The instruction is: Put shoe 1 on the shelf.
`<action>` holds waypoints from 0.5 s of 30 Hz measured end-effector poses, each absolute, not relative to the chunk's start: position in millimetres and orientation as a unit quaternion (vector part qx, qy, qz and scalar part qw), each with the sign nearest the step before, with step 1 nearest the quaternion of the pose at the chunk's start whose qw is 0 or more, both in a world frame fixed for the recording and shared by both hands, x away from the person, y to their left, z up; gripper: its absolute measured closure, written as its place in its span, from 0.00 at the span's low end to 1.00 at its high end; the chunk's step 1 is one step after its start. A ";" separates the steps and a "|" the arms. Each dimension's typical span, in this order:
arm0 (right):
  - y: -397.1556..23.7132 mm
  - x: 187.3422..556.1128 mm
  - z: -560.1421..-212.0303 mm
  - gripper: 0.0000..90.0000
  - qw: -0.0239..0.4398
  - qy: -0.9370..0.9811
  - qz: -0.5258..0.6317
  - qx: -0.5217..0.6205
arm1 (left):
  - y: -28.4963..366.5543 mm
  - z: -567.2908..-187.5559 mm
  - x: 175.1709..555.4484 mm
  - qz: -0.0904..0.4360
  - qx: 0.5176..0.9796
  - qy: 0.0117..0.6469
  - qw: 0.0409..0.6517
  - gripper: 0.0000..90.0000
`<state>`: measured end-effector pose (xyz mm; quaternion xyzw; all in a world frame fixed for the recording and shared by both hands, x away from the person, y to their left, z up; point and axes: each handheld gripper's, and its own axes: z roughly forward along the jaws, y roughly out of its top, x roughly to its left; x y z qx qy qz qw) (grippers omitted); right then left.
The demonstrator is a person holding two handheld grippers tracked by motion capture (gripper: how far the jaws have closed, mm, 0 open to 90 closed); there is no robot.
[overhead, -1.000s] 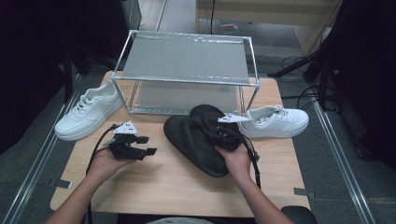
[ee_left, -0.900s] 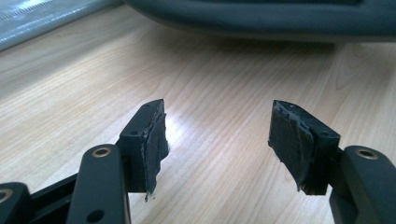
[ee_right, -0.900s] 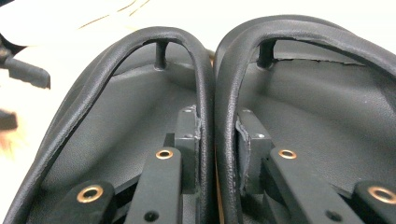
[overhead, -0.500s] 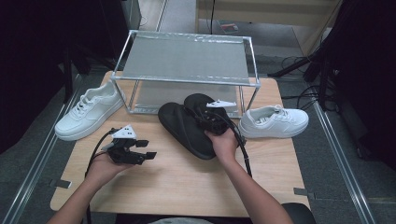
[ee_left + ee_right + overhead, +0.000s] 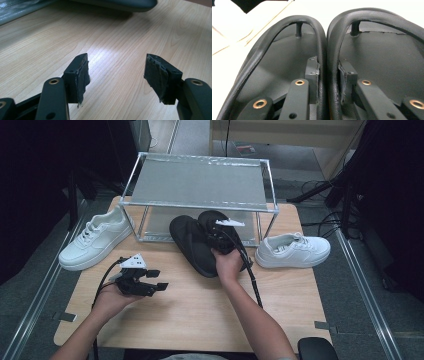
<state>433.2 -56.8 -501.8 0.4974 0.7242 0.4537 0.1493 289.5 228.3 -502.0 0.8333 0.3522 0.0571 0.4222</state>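
Already the pair of black flip-flops [image 5: 200,242] is in hand: the right claw [image 5: 216,236] is closed on the two inner straps [image 5: 325,50], pinching them together between its pads, so both sandals hang as one bundle from that single grip. In the high view the pair sits just in front of the wire shelf rack [image 5: 200,182], its far ends at the mouth of the lower level, while the near ends lie over the tabletop [image 5: 200,310] close to the right hand [image 5: 227,265]. So the pick-up looks done and the carrying nearly so; what seems left, as I judge it, is to push the pair under the top shelf, set it down flat on the lower level and let go of the straps. The left claw [image 5: 145,285] hangs low over bare wood with its jaws standing wide apart and nothing between them, as the left gripper view shows with its two pads [image 5: 82,75] well apart above the grain. Two white sneakers wait untouched, the left sneaker [image 5: 95,242] beside the rack's left legs and the right sneaker [image 5: 292,251] by its right legs, both on the tabletop; if they belong on the rack too, that work has not begun, and the top shelf is bare
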 end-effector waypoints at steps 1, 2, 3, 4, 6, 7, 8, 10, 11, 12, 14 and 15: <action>-54.6 434.4 -503.0 0.83 0.155 0.722 0.454 0.498 | 228.2 -501.9 289.5 0.057 0.833 0.352 0.422 0.41; -53.1 435.3 -504.3 0.83 0.157 0.722 0.453 0.500 | 228.1 -501.9 289.4 0.057 0.834 0.352 0.422 0.41; -50.9 436.3 -507.2 0.82 0.159 0.720 0.449 0.504 | 228.1 -501.8 289.4 0.057 0.834 0.351 0.422 0.41; -50.9 436.3 -507.2 0.82 0.159 0.720 0.449 0.504 | 228.0 -501.7 289.3 0.057 0.834 0.350 0.422 0.41; -47.9 436.9 -514.7 0.78 0.156 0.724 0.439 0.509 | 228.1 -501.5 289.0 0.057 0.834 0.350 0.423 0.41; -47.9 436.9 -514.7 0.78 0.156 0.724 0.439 0.509 | 228.3 -501.8 289.0 0.058 0.833 0.350 0.424 0.41; -47.5 436.2 -515.5 0.79 0.160 0.723 0.444 0.505 | 228.6 -501.8 289.2 0.057 0.833 0.350 0.424 0.41; -46.3 437.1 -515.4 0.79 0.163 0.724 0.441 0.504 | 228.5 -502.0 289.7 0.055 0.833 0.351 0.423 0.41; -46.1 437.7 -515.4 0.79 0.165 0.724 0.442 0.504 | 228.4 -501.9 289.9 0.056 0.834 0.352 0.422 0.41; -46.1 439.3 -515.8 0.79 0.163 0.721 0.444 0.507 | 228.3 -501.9 290.0 0.055 0.834 0.351 0.423 0.41; -46.4 440.3 -516.4 0.79 0.156 0.719 0.448 0.508 | 228.0 -501.7 289.9 0.056 0.834 0.349 0.423 0.41; -47.0 441.3 -517.1 0.79 0.151 0.720 0.450 0.507 | 227.9 -501.8 289.8 0.056 0.835 0.348 0.423 0.41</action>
